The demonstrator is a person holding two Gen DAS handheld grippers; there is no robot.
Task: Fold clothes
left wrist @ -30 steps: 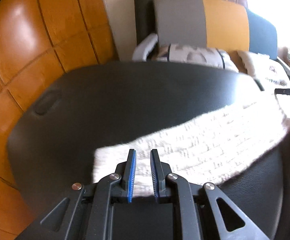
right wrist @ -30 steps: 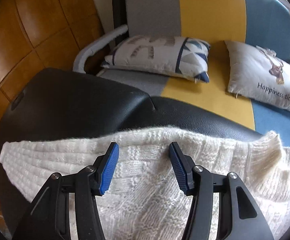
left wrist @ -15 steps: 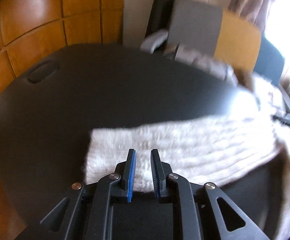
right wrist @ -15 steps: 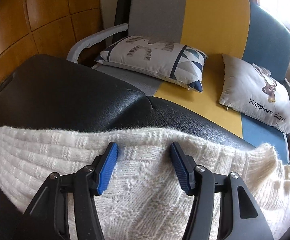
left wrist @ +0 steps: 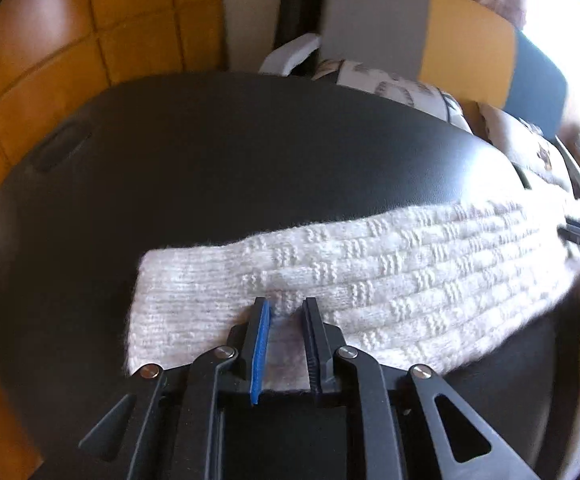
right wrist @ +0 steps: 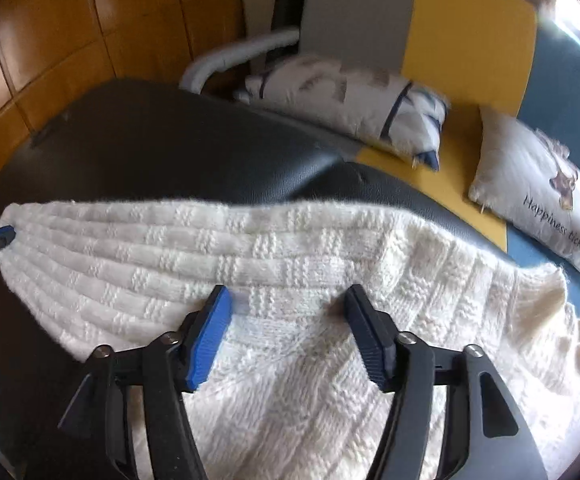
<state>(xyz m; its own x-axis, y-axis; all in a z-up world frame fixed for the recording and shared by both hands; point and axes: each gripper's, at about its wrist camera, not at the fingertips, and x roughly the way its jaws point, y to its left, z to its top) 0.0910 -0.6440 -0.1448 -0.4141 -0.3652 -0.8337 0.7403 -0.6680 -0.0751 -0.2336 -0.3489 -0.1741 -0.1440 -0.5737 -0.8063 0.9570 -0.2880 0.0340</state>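
the left gripper (left wrist: 284, 307) has its fingers narrowed on the near edge of the white sweater (left wrist: 369, 280), while the right gripper (right wrist: 288, 298) spreads wide over the knit (right wrist: 290, 248). the sweater lies across the black counter (left wrist: 230, 160); beyond it stands a sofa (right wrist: 461, 40) with two pillows (right wrist: 349, 92).

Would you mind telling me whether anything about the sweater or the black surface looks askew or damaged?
Nothing looks damaged. The white sweater lies across the black surface with one sleeve stretched sideways; the left gripper has it pinched near the cuff, while the right gripper stands open over the body. That fits mid-fold.
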